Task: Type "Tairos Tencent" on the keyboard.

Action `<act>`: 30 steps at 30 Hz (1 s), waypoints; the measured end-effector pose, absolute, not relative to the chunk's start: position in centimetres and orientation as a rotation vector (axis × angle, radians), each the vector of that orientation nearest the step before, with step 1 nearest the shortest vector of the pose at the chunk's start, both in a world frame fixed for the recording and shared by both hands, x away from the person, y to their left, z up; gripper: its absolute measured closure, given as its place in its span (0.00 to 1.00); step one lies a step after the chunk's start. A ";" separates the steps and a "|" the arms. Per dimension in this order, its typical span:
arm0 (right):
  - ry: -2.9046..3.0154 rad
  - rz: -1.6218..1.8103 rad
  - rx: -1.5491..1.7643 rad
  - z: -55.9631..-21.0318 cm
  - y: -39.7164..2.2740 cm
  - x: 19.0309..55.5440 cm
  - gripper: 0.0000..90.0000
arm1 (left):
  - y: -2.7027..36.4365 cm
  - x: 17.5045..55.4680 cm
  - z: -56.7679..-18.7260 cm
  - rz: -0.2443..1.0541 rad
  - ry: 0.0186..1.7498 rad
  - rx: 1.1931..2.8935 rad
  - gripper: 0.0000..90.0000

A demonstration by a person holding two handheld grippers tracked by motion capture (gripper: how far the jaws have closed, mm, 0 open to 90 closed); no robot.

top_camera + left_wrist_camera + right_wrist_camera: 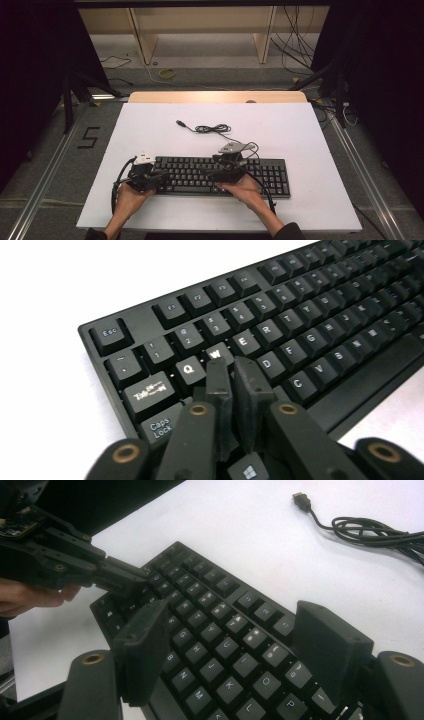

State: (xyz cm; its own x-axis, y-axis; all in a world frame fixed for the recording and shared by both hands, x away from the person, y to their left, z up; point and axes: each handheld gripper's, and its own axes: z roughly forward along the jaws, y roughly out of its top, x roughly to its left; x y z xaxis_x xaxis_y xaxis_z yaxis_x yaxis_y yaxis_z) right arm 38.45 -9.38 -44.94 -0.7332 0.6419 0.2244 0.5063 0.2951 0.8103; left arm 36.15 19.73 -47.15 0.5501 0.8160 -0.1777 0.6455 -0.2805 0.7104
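Lying flat under everything, a big white table top (300, 135), with a strip of light wood (215, 97) at its far edge. Resting on the white top, near the person's side, a long black keyboard (260, 175), straight and flat. Shown close up from the left gripper view, same keyboard (310, 325), with white letters on the keys. Trailing off behind the keyboard, a thin black cable (212, 129), bunched in a little loop, ending in a small plug (180, 122) lying loose on the white top, well apart from the keys. Coming in from the bottom, two hands, each holding a black tool. Sitting at the left end of the keyboard, left gripper (161, 176), held in the left hand (127, 199), jaws nearly together with just a thin slit between them and nothing in that slit. Pointing down at the letter keys, left gripper tips (234, 374), just over the keys below W and E; hard to tell if touching or not. Hanging over the middle of the keyboard, right gripper (227, 167), held in the right hand (245, 190), jaws wide apart, with keys showing in the gap and nothing gripped. Seen from the right gripper view, right gripper (235, 635) above the letter keys, left gripper (125, 580) farther off over the far end.
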 end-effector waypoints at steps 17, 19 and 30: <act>2.427 1.402 1.077 -45.1 -9.3 38.8 0.61 | 20.1 35.2 -46.4 0.230 1.136 1.913 0.56; 2.435 1.394 1.078 -45.2 -9.2 38.8 0.66 | 20.2 35.2 -46.4 0.231 1.131 1.900 0.53; 2.462 1.342 1.075 -45.8 -8.6 39.1 0.86 | 20.0 34.5 -46.1 0.242 1.080 1.842 0.42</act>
State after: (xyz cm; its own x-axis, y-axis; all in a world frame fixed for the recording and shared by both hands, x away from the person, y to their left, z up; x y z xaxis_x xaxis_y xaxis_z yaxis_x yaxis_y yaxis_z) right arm 39.06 -8.60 -45.77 -0.7354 0.6456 0.2058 0.5227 0.3473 0.7786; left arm 34.51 19.99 -46.15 0.5896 0.7607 -0.2716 0.5719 -0.1557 0.8054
